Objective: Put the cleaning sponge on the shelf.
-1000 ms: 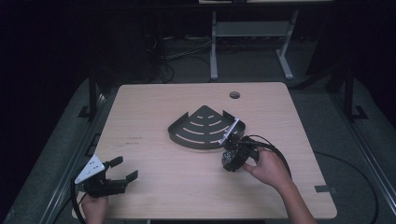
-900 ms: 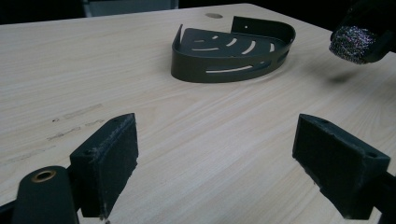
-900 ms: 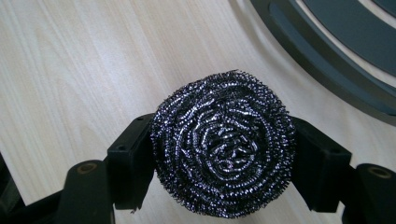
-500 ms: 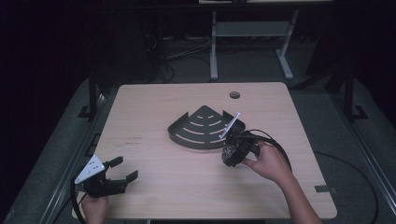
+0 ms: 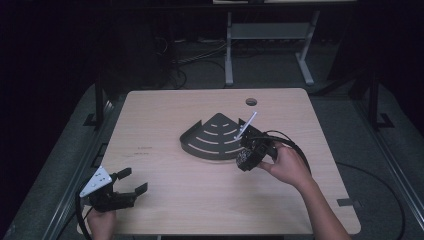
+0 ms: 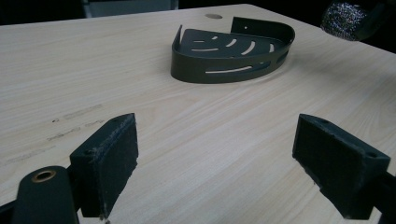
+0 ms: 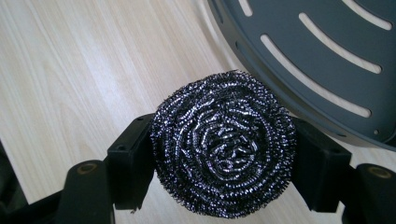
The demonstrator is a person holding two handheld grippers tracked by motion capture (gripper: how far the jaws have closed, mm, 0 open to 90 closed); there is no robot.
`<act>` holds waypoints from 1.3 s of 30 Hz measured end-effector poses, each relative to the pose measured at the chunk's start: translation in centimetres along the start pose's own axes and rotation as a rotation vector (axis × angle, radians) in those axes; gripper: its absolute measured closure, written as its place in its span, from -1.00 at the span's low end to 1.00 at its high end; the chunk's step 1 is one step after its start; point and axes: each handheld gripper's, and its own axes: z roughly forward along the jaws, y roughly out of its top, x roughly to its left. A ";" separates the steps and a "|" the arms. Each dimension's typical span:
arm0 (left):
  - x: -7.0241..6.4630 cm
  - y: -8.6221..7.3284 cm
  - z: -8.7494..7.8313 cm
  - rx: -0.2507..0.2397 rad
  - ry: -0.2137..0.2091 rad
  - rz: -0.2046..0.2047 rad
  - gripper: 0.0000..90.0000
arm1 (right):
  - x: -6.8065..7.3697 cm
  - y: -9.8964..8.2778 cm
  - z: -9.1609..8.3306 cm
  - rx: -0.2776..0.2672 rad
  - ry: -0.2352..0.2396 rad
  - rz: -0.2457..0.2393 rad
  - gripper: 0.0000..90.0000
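right hand-held gripper (image 7: pixel 219 154) — clamped on steel scourer (image 7: pixel 223 150) beside corner rack (image 7: pixel 322 51) | left hand-held gripper (image 6: pixel 217 163) — jaws wide, empty

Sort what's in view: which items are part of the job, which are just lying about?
In play:
- round steel-wire scouring pad, clamped in the right gripper
- dark grey slotted quarter-round metal caddy, beside the pad

Lying about:
- left gripper, open, holding nothing, near the table's front left corner
- light wood-grain table, cable hole
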 end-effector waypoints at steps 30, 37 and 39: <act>0.1 0.0 -0.1 -0.002 -0.001 -0.003 -0.70 | -2.4 3.2 -0.4 0.014 -0.004 0.027 -0.33; 0.1 0.0 -0.1 -0.004 0.000 -0.004 -0.70 | -3.2 4.7 -0.3 0.016 -0.001 0.029 -0.33; 0.1 -0.1 -0.1 -0.004 -0.003 -0.005 -0.70 | -3.2 5.0 -0.2 0.015 0.000 0.032 -0.33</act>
